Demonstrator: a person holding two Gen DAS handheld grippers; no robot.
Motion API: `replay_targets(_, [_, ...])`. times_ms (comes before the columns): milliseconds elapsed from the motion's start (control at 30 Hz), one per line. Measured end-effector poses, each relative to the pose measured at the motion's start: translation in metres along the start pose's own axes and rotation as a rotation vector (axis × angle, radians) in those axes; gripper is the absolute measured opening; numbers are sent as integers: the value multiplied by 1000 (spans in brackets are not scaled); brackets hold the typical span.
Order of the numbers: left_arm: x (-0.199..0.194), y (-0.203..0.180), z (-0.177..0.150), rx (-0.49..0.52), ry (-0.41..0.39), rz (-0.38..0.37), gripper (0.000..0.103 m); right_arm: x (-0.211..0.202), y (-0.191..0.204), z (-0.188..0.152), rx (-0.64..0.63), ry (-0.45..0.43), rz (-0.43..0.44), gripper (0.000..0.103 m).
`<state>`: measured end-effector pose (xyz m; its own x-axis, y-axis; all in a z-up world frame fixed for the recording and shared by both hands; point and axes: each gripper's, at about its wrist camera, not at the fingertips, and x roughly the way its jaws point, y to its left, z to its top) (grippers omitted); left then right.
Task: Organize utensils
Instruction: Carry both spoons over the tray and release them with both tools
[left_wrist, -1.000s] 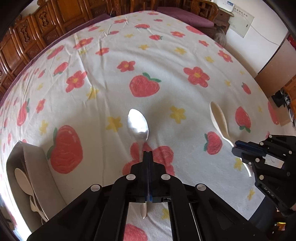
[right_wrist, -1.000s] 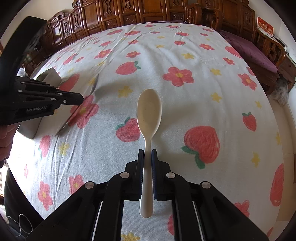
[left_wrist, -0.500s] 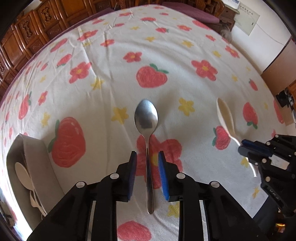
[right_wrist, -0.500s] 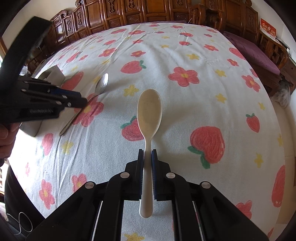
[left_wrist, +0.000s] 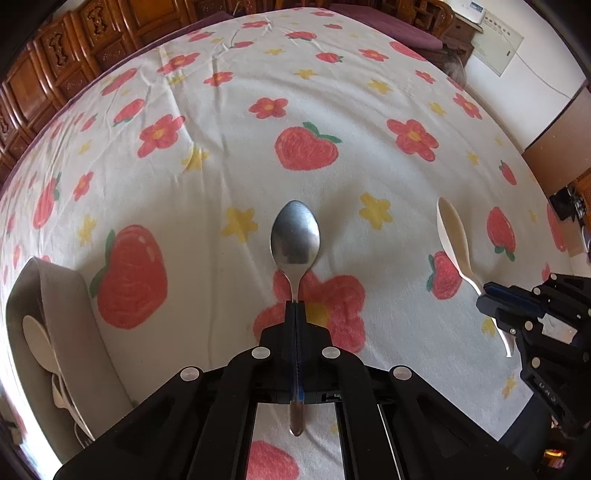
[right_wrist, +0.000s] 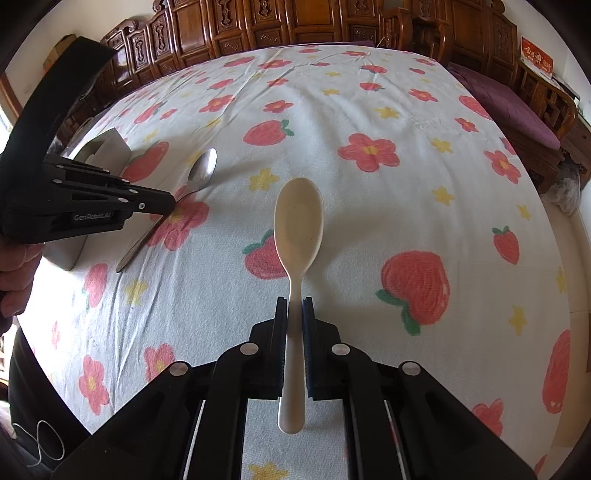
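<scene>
In the left wrist view, the left gripper has its jaws squeezed shut on the thin neck of the metal spoon. The spoon points straight ahead, away from the jaws, with its bowl out in front and its tail poking out behind. It sits low over the tablecloth, above a big red flower. The gray tray is down at the left side, quite near this gripper, and it has white spoons lying in it. So the tray lies to the left of the jaws, and I think the left hand needs to swing that way to drop the spoon in. The right gripper shows at the right edge, holding the cream spoon. In the right wrist view, the right gripper has its jaws closed on the handle of the cream spoon. This spoon also points straight ahead, bowl in front, and looks lifted a little off the cloth. The left gripper reaches in from the left with the metal spoon, and the gray tray is behind it, far from the right hand. The left hand is the nearer one to the tray.
</scene>
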<state>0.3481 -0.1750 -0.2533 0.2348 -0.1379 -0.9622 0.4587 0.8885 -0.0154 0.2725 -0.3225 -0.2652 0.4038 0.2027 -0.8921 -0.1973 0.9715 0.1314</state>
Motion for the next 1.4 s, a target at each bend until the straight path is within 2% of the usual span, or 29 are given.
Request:
replay_targets(333, [-32,10,-24,-13,-78,-7,0,-7,8,1,-15,-17,4,9])
replay_targets(533, [-60,20,-28,-35,-143,-17,0,-24,27,10,-34,-59,29,9])
replay_targets(800, [-104,46,-40,-83,-224,-1,0,-40,76,30,-104,-100,70,9])
replay_targets(1033, [-131,86,-60,-158,-272,31,0,-44,122,50,-168,-116,112,9])
replay_targets(1200, [-135,116,-75,-210,-277,52,0,-43,155,62,-201,-120,146,9])
replay_targets(1400, [-121,153,-91,-288,-259,67,0,-42,187,74,-225,-115,186,9])
